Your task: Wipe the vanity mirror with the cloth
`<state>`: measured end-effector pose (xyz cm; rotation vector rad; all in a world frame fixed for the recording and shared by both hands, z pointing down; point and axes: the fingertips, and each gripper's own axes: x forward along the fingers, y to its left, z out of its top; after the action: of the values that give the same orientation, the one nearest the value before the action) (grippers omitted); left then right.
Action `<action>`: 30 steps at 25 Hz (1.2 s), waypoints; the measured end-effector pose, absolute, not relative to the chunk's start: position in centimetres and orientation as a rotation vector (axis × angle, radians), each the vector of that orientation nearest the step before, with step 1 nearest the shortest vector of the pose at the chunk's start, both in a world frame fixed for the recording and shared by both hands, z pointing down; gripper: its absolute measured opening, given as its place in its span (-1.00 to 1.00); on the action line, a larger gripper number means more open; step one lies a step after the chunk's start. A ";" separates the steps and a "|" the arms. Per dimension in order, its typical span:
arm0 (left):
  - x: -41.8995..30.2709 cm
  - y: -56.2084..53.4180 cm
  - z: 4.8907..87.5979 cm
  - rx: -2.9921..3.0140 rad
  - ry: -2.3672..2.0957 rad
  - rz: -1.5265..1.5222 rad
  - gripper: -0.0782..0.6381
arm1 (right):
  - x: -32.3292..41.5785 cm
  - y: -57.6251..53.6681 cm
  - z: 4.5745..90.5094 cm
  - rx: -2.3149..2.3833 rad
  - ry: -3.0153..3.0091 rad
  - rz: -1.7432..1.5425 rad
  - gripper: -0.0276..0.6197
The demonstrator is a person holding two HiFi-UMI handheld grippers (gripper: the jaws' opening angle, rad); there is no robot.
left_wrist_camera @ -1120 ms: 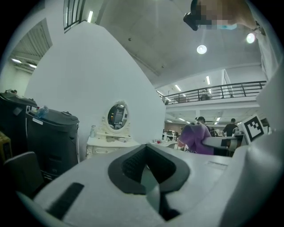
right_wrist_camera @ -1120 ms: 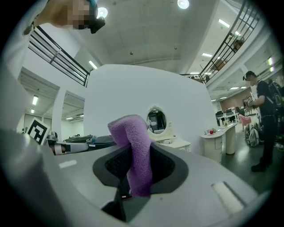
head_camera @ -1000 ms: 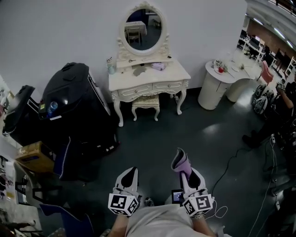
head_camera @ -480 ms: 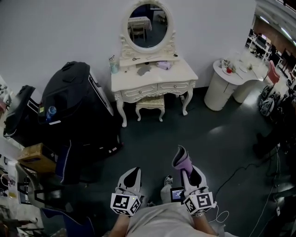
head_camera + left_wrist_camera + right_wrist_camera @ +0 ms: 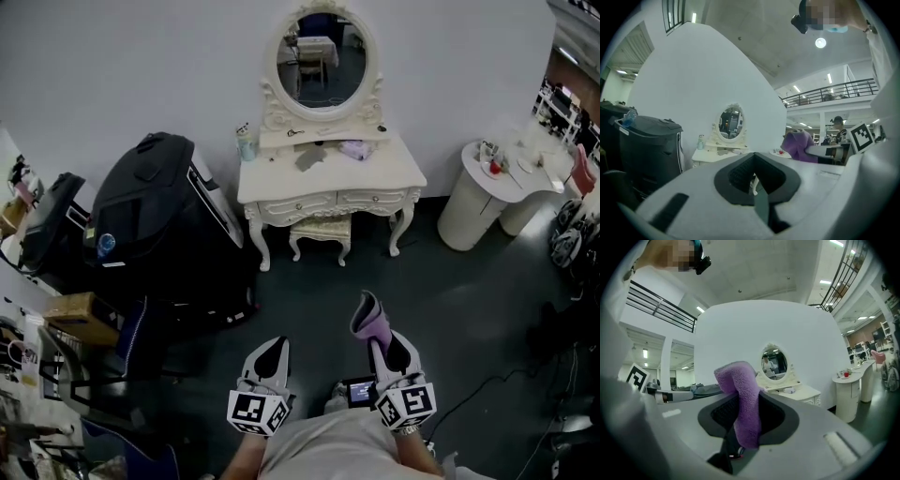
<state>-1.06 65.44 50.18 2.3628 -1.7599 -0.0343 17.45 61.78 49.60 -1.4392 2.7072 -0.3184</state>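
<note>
Cloth pinched in right tongs, mirror well apart; left tongs pressed together, empty.

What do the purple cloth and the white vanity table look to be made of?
The cloth looks like soft microfibre or terry with a matte finish; its fuzzy nap and limp fold show in the right gripper view. The vanity table is probably painted wood or moulded resin in a cream satin finish. Its carved trim and curved legs suggest this, but the frames cannot settle which.
</note>
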 end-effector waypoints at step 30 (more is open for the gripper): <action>-3.8 36.8 50.2 2.401 -1.691 -0.148 -0.77 | 15.5 34.6 49.8 -1.556 2.686 -0.337 -0.55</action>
<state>-3.77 36.84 50.18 2.4008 -1.6908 -0.1484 15.53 34.62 49.78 -1.5560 2.6861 -0.3375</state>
